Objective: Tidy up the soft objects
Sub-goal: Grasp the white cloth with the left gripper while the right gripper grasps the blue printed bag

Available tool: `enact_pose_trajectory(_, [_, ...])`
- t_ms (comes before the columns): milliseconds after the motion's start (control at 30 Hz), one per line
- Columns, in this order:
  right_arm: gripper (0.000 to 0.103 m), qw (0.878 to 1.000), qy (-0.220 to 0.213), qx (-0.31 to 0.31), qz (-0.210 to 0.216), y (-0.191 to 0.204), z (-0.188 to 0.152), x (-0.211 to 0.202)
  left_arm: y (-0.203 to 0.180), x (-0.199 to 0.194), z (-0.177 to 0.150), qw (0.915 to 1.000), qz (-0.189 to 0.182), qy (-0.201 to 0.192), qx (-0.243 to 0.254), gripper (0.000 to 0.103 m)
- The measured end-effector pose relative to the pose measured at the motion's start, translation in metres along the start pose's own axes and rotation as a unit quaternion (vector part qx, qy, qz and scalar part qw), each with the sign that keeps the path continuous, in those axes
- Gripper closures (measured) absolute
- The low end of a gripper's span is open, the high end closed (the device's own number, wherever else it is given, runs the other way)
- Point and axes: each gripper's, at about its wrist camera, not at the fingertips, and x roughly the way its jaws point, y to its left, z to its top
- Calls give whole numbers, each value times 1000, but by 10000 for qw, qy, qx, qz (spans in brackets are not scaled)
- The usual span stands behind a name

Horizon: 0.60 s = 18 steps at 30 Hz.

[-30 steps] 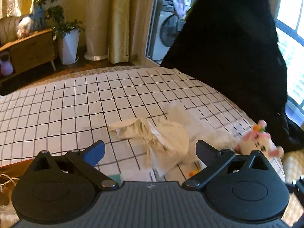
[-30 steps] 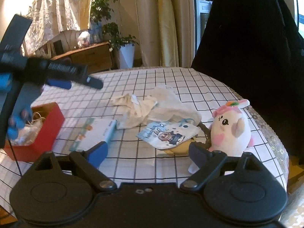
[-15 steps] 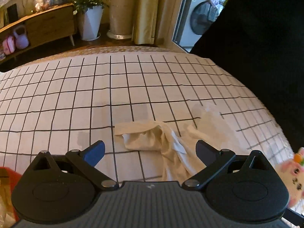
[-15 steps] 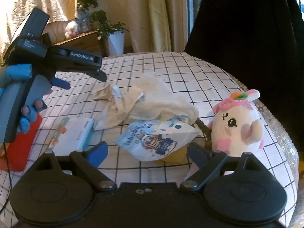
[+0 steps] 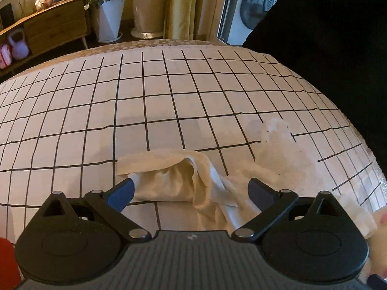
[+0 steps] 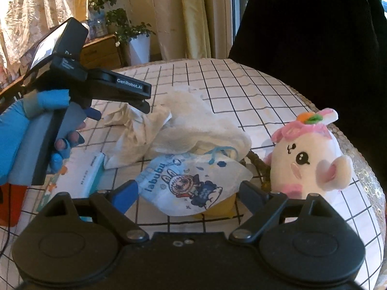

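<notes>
Crumpled cream cloth (image 5: pixel 183 183) mid-tabletop (image 5: pixel 169 91): limp, light; pinch raised fold. Left hand-held gripper (image 5: pixel 191 191) released, astride; right hand-held gripper (image 6: pixel 188 193) released.

Crumpled cloth (image 6: pixel 145 130) sits mid-table on the checked tablecloth (image 6: pixel 241 82). Just in front of the cloth lies the printed pouch (image 6: pixel 193 186), touching its near edge. Right of the cloth stands the plush toy (image 6: pixel 312 154). Left of it, the flat packet (image 6: pixel 84 171).
</notes>
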Motion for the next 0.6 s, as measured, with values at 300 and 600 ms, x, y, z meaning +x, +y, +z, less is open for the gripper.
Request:
enact_pose_trajectory(300, [32, 9996, -34, -55, -286, 1, -5, 2, -16, 2, -8, 9978, 198, -97, 619, 48])
enact_pose_trajectory(600, [75, 9974, -132, -240, -662, 1, -9, -3, -21, -4, -10, 9973, 40, -171, 714, 91])
